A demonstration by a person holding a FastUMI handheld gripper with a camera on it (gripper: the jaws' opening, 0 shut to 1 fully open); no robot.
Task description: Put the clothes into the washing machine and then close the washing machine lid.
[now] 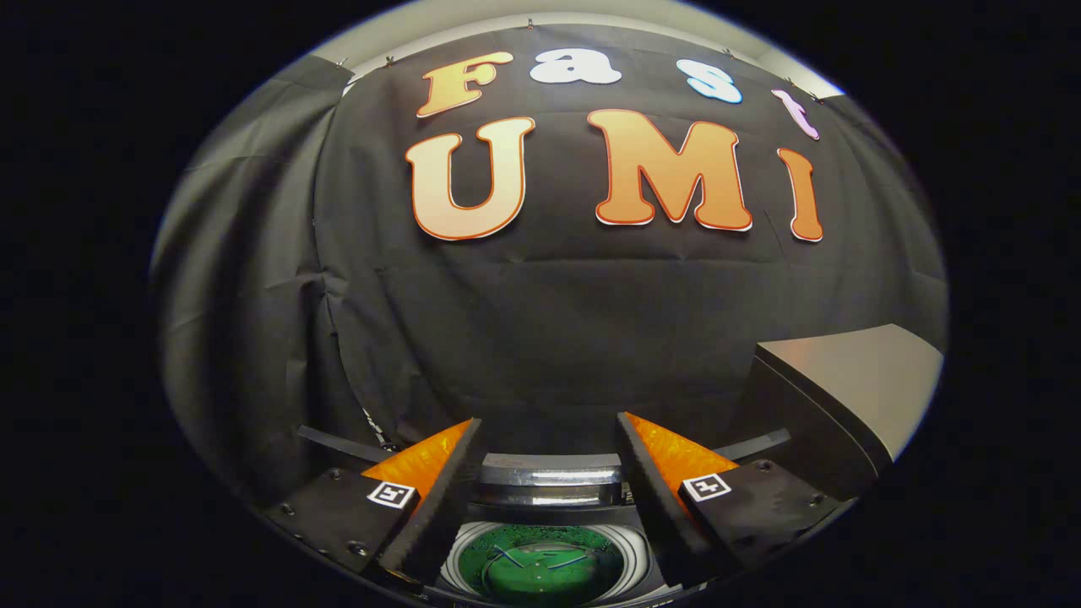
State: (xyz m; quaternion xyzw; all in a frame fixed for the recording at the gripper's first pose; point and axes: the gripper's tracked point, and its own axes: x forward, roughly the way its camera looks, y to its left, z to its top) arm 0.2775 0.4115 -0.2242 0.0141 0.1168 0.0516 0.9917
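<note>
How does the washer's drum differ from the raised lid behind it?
The drum is round, green inside and lies open below the fingers; the lid is a flat grey slab standing up beyond them. The drum sits nearer, the lid farther. The gripper is open, holding nothing.

Couldn't really tell what the washer [460, 561] stood on. Its tub [540, 570] sat open, green down at the bottom, with the lid [549, 477] folded up at the back. The gripper [549, 422] hung just above, fingers spread, gripping nothing. A grey-topped block [853, 380] sat to the right.
</note>
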